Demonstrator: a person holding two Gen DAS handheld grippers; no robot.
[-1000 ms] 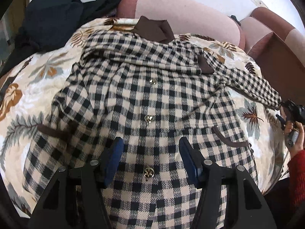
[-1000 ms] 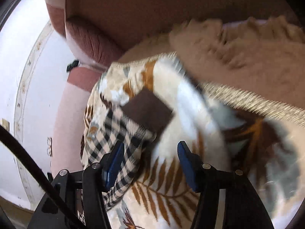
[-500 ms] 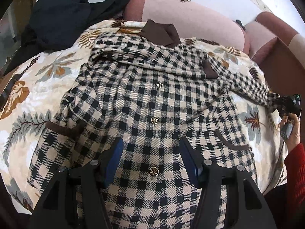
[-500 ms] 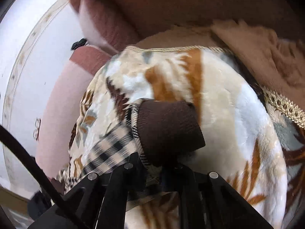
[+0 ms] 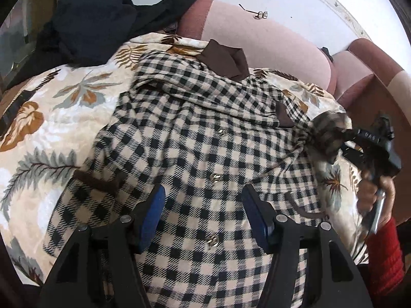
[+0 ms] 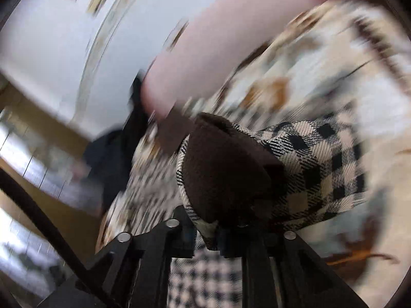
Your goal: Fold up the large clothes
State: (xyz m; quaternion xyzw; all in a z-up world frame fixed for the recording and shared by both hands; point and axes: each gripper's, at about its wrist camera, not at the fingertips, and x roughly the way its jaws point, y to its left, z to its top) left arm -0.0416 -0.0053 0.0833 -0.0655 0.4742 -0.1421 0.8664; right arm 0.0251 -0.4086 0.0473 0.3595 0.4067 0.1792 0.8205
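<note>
The checked coat (image 5: pixel 205 154) lies buttons-up on the leaf-print blanket (image 5: pixel 59 118), collar away; right gripper (image 6: pixel 228 231) jaws clamp its brown cuff (image 6: pixel 226 169) beside the body, left gripper (image 5: pixel 203 215) jaws apart over the hem

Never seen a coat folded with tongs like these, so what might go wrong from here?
The right gripper pinches only the brown cuff; its fingers have just been opening, so the sleeve could slip out mid-swing. The left gripper hangs open above the coat, pinning nothing, so the pull may drag the whole coat across the blanket rather than fold it.
</note>
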